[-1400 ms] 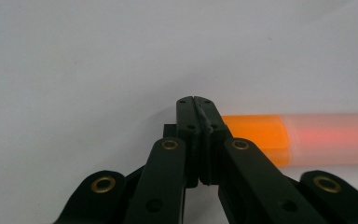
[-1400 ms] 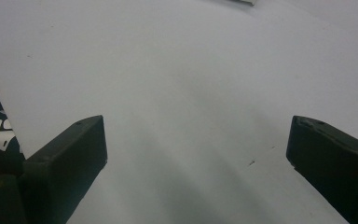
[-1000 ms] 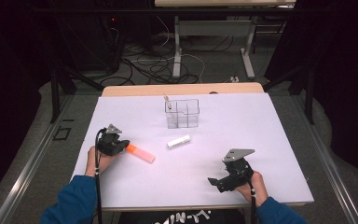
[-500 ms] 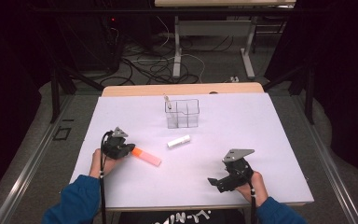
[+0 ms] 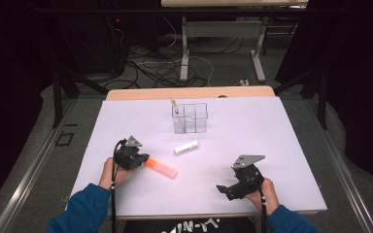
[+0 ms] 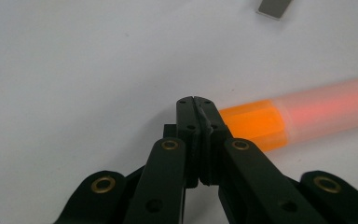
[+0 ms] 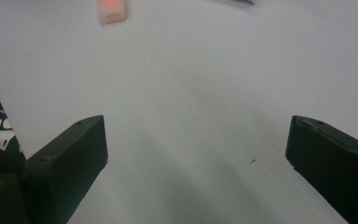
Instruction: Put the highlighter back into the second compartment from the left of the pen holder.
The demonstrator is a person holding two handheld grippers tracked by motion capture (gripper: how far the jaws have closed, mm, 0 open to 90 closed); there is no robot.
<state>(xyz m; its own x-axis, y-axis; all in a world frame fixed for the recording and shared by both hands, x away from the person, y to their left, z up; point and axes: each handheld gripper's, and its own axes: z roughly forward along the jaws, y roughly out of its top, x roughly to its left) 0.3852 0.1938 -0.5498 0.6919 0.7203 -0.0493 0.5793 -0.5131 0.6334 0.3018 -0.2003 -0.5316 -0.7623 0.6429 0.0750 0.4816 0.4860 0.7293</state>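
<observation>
The left claw (image 6: 198, 103) is clenched empty, touching the orange highlighter (image 5: 161, 168) lying near the surface's (image 5: 272, 145) near-left edge. Light, stiff, slippery-round: grip mid-barrel. The right claw (image 5: 234, 189) rests released.

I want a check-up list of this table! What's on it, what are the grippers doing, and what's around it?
Surface: white table top, flat, wooden strip along its far edge.
Job's things: orange marker lying flat beside the left gripper's tips; clear divided box standing upright, a thin stick in its left compartment.
Clutter: white tube lying between box and marker.
Grippers: left gripper shut, beside the marker, not around it; right gripper open over bare table.
Cables: tangled on the floor behind the table.
Surroundings: dark room, desk legs beyond.
</observation>
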